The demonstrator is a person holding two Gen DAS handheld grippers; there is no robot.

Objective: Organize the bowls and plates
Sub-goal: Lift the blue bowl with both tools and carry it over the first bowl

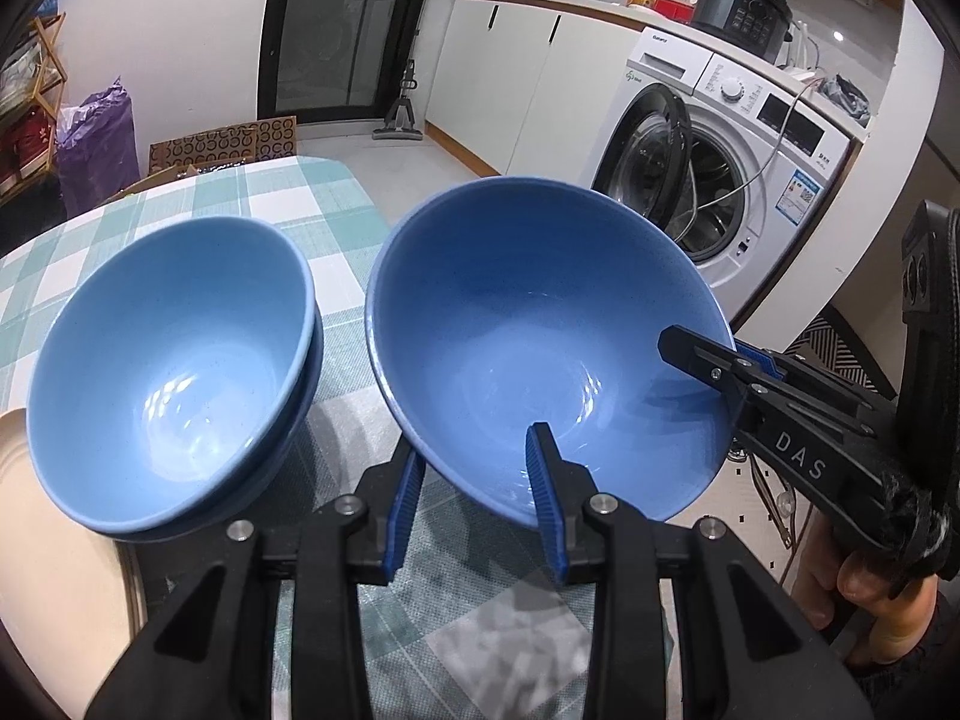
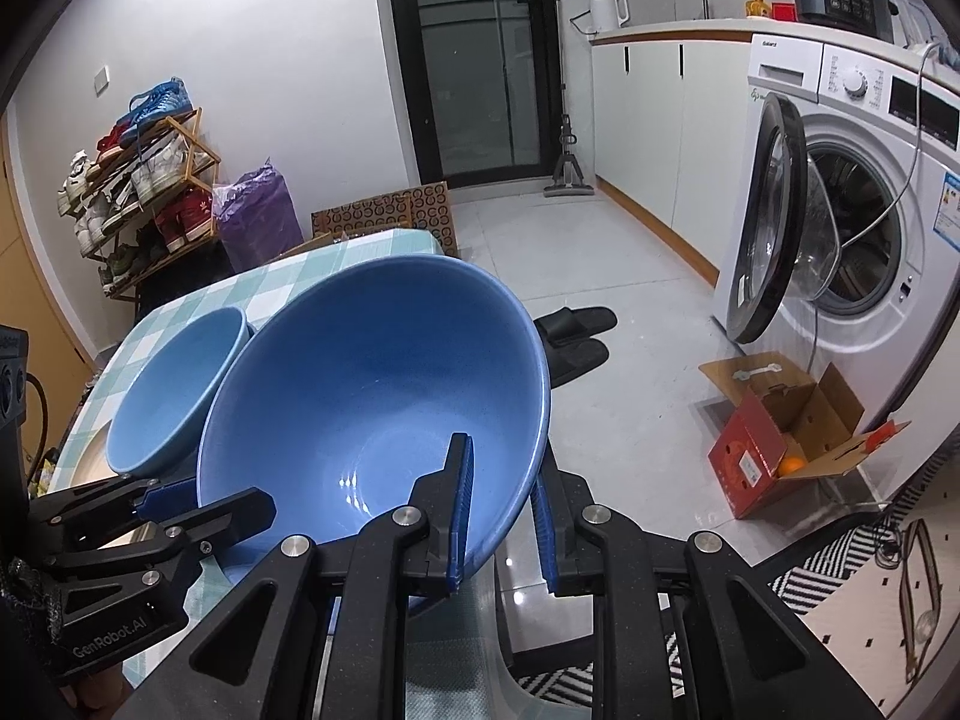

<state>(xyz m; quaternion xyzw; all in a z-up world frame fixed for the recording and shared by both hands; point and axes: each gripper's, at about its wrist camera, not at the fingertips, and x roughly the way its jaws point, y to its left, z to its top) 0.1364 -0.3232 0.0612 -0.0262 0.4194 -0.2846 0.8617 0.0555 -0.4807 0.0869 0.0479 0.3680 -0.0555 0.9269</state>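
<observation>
step: both claws clamped on big bowl's (image 1: 540,348) rim, left claw (image 1: 480,498), right claw (image 2: 501,516), held above table (image 1: 288,198)
next: nest it in the stack (image 1: 174,360)

Stacked bowls (image 1: 168,360) just beside; far tabletop (image 1: 288,192) free.

glossy ceramic bowl (image 1: 510,330), woven checked tablecloth (image 1: 282,192)

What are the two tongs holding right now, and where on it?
Both grip the same large blue bowl by its rim: the left tongs clamp the near edge, the right tongs the right edge, each with one pad inside and one outside.
</observation>
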